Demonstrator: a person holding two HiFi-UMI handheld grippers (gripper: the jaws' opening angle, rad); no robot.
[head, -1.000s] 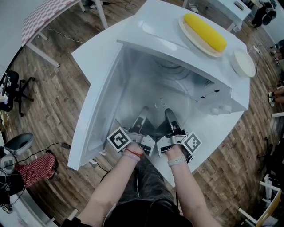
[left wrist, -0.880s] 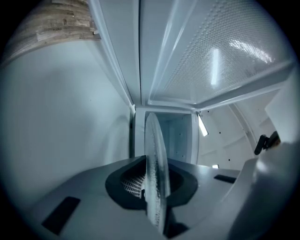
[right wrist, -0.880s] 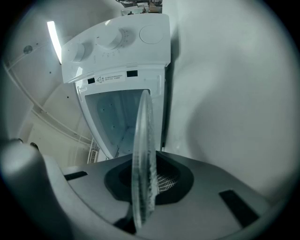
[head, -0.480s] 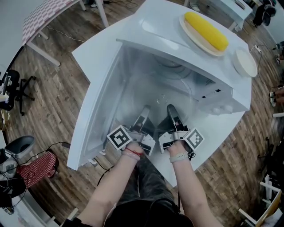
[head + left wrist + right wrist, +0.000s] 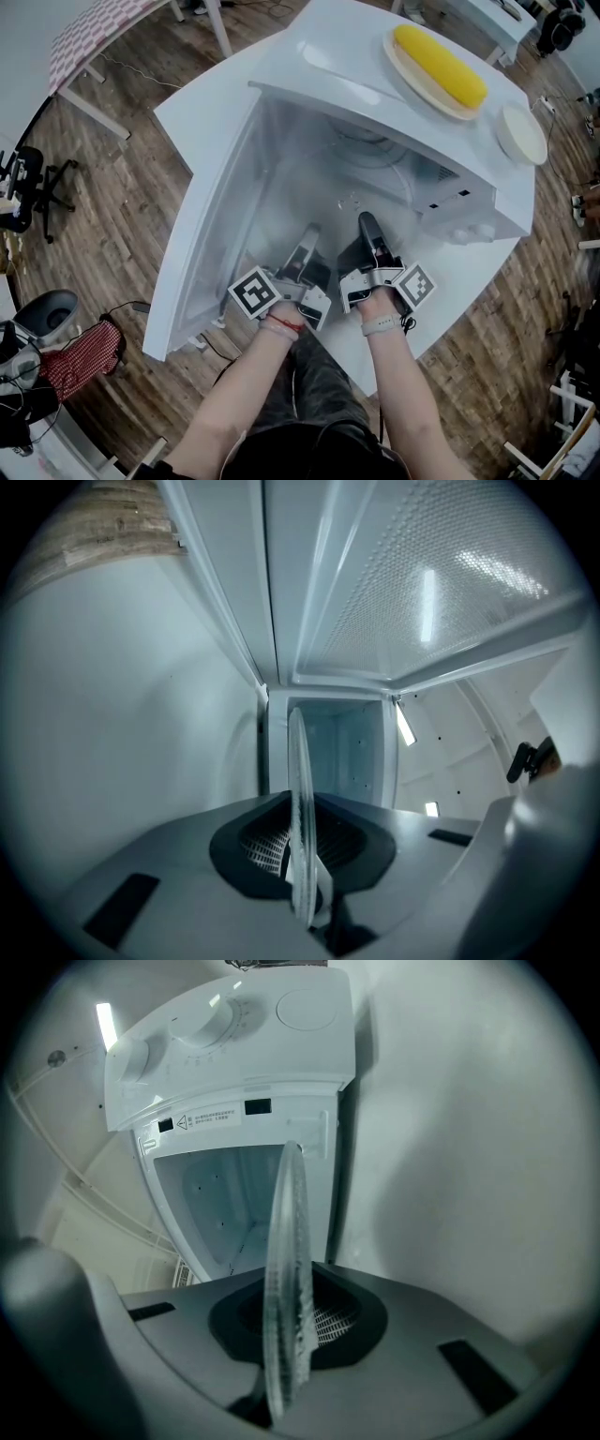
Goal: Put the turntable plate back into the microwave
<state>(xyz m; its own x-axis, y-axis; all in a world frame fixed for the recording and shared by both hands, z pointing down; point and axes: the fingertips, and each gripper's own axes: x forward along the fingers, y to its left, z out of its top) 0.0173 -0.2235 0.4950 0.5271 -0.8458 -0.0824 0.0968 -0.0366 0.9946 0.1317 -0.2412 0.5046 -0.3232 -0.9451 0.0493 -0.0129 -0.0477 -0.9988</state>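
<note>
The door (image 5: 211,225) stands open at the left. The left gripper (image 5: 306,240) is clamped on the near rim of the plate (image 5: 298,789), with the glass pinched edge-on between its jaws. Just beside it, the right gripper (image 5: 368,230) grips the same rim the same way. From both claws the plate reaches forward into the mouth of the microwave (image 5: 337,56), whose cavity lies straight ahead. I judge the coming move to be a push straight inward, with both hands equally near.
</note>
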